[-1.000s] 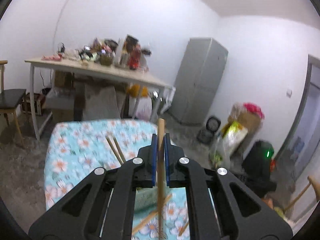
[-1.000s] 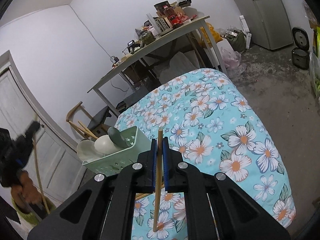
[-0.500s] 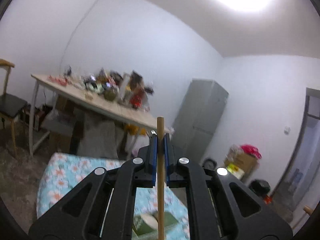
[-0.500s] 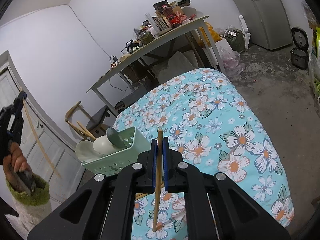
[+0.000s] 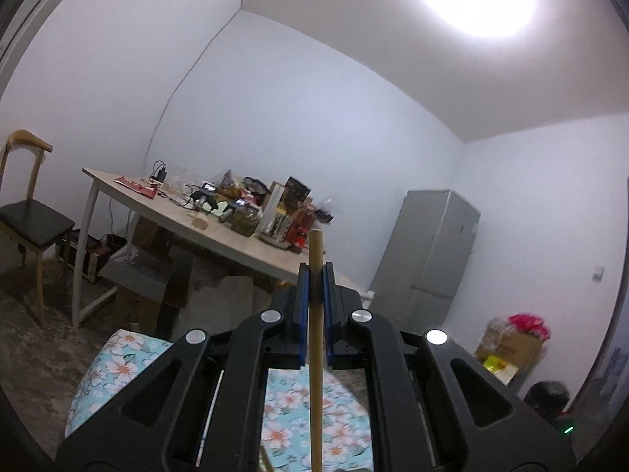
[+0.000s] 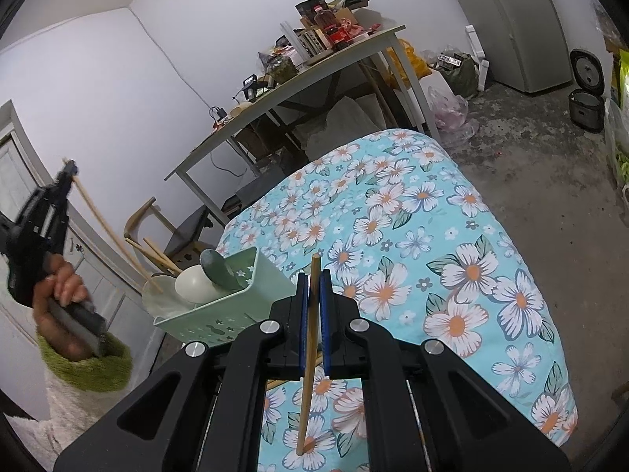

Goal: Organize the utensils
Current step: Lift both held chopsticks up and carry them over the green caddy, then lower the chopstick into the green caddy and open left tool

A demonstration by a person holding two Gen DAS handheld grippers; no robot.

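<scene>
My left gripper [image 5: 315, 271] is shut on a wooden chopstick [image 5: 315, 354] that stands upright between its blue pads; it points level, high above the floral tablecloth [image 5: 298, 405]. In the right wrist view the left gripper [image 6: 70, 166] shows at the far left, held up by a hand [image 6: 63, 287], its chopstick [image 6: 106, 228] slanting down toward the green basket [image 6: 220, 314]. My right gripper [image 6: 313, 279] is shut on a second chopstick [image 6: 308, 354], just right of the basket. The basket holds a white spoon [image 6: 196, 285], a grey-green spoon [image 6: 218, 269] and chopsticks [image 6: 157, 255].
A long wooden table [image 6: 298, 74] piled with clutter stands beyond the floral table [image 6: 452, 244]. A chair [image 5: 27, 220] sits at the left, a grey fridge [image 5: 428, 259] at the back right, and a rice cooker [image 6: 585, 104] and bags on the concrete floor.
My left gripper has lifted and tilted up from the floral table to face the room, still holding its chopstick. The right gripper has kept still.
</scene>
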